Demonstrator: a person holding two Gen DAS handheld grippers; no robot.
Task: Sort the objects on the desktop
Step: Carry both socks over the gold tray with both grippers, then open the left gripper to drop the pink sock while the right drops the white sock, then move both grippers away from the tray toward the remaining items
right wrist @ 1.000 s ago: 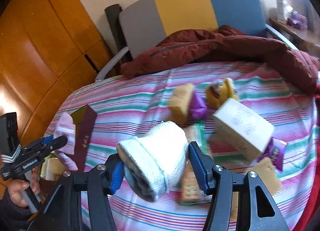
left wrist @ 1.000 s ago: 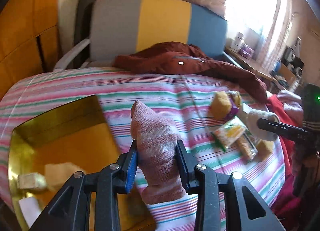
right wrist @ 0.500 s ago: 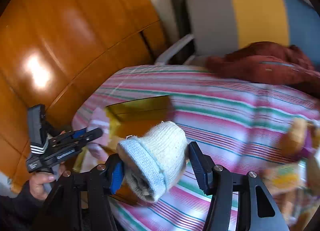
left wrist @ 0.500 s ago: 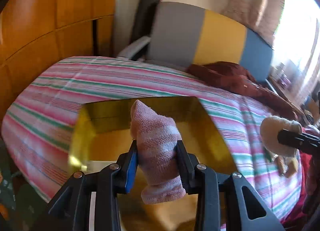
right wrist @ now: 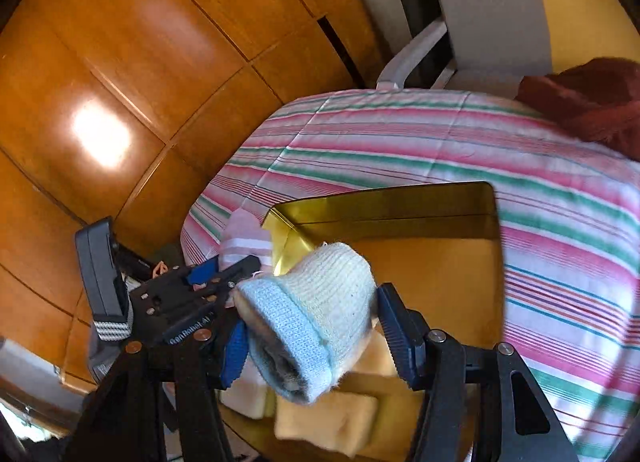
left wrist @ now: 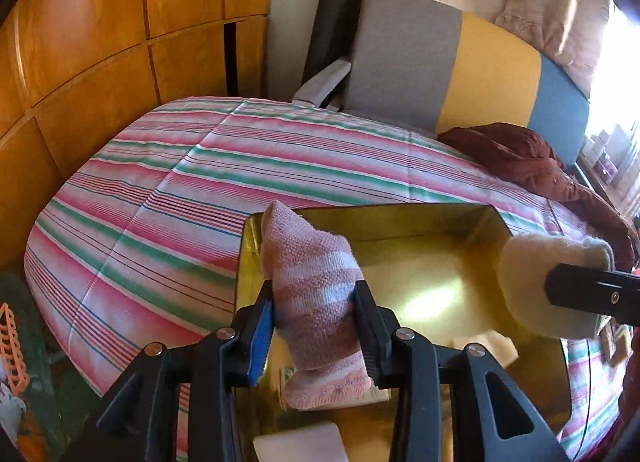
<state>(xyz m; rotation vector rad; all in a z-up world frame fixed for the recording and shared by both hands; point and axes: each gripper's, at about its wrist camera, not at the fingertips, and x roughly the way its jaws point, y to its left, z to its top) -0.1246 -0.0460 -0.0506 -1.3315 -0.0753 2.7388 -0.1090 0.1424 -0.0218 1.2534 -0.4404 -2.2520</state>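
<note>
A: Where is your left gripper (left wrist: 316,316) pointing?

B: You tilt it steeply down over the gold box (left wrist: 400,221), which fills the lower centre of the left wrist view. The pink striped sock (left wrist: 312,290) stands upright between the jaws, its toe end up and its cuff hanging below the pads. Your jaws are opening, though both pads touch the sock's sides.

A: And your right gripper (right wrist: 308,326)?

B: You angle it down too, over the box's near left part. It pinches a rolled white sock with a blue cuff (right wrist: 312,310), cuff toward the camera, both pads pressed into the knit.

A: How do your two hands sit relative to each other?

B: In the right wrist view your left gripper lies at left centre, just beside the white sock. In the left wrist view your right gripper's finger enters from the right edge, carrying the white sock over the box's right wall.

A: What is in the box?

B: Pale yellow sponge-like pieces (right wrist: 326,418) lie at the bottom. The box rests on the striped cloth (left wrist: 160,197).
</note>
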